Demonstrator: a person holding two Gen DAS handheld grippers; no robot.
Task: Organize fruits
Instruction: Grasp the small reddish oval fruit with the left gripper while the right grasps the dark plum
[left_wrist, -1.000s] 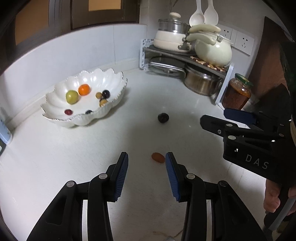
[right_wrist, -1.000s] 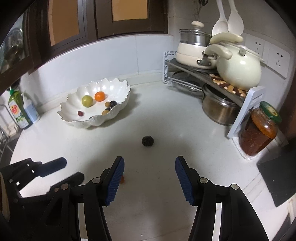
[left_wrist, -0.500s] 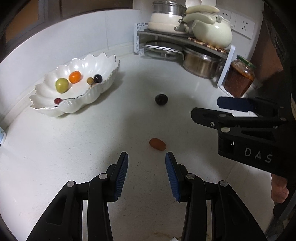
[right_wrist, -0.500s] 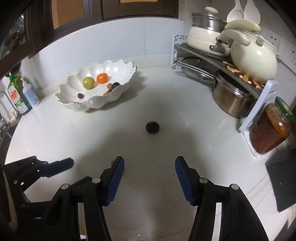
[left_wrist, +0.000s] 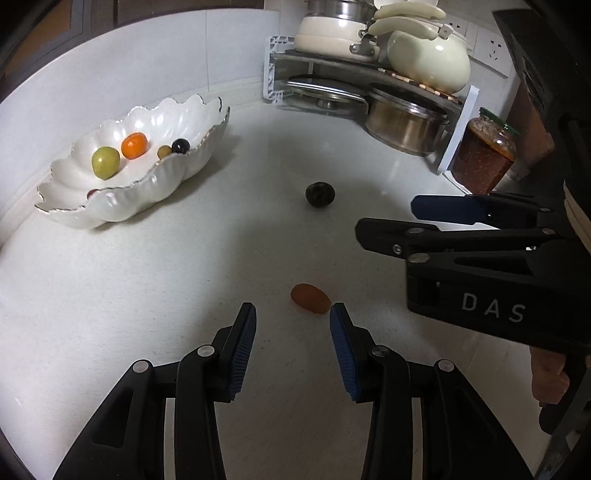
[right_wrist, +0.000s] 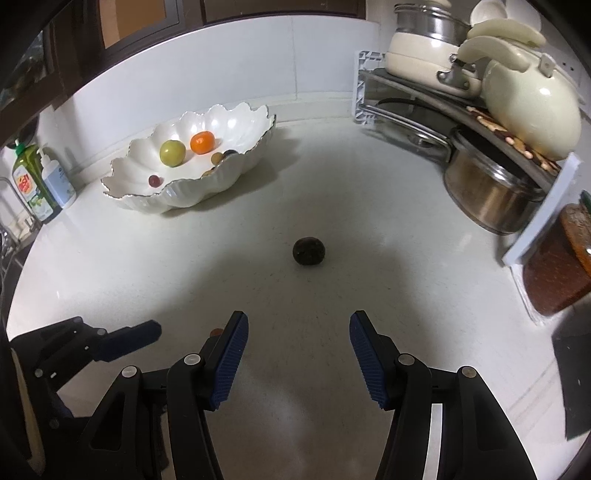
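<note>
Both tongs hang over the white table (left_wrist: 110, 295), tilted down, and neither has hold of anything. The left tongs (left_wrist: 293, 334) stand partly open, blue pads apart with bare table between them. Just ahead of their right pad lies a small orange-red fruit (left_wrist: 310, 298), oval, smooth and dull-skinned, flat on the table and touching nothing. Further ahead sits a dark fruit (left_wrist: 320, 194), round, nearly black, with a rough, wrinkled skin.

The right tongs (right_wrist: 297, 354) stand wider open, empty too. That dark fruit (right_wrist: 309, 251) lies straight ahead of them, clear of the pads, right on the line of the gap. The orange-red one barely peeks out behind their left finger.

Far ahead and to the left of both tongs stands the bowl (right_wrist: 236, 173), white, scalloped, with a thin gilt rim. Inside: a yellow-green fruit (right_wrist: 172, 153), a shiny mandarin (right_wrist: 202, 142) beside it, a small red grape (right_wrist: 155, 180) near the front rim, and a dark grape (left_wrist: 180, 146) next to a small tan one.
</note>
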